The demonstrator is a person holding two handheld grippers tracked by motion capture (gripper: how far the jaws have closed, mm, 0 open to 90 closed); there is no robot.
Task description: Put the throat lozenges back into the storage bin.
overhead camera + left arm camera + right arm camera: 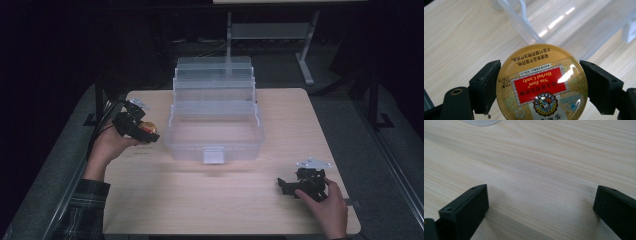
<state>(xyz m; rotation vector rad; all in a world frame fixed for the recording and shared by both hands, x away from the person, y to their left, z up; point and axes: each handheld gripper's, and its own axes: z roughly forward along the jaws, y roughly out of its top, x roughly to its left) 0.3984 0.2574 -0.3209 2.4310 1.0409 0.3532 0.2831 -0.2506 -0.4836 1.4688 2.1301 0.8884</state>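
What we cannot make out

In the left gripper view the bottom edge cuts off the round candy tin (pixel 541 85), and its smaller print is too fine for us to read. From the high view the tin (pixel 148 129) is a small gold patch, mostly hidden by the left hand-held gripper (pixel 131 123). The clear box (pixel 564 22) runs past the top edge. The room behind the bench (pixel 150 200) is too dark to tell.

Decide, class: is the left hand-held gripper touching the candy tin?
Touching. The left gripper view shows both jaws of the left hand-held gripper pressed against the candy tin's rim.
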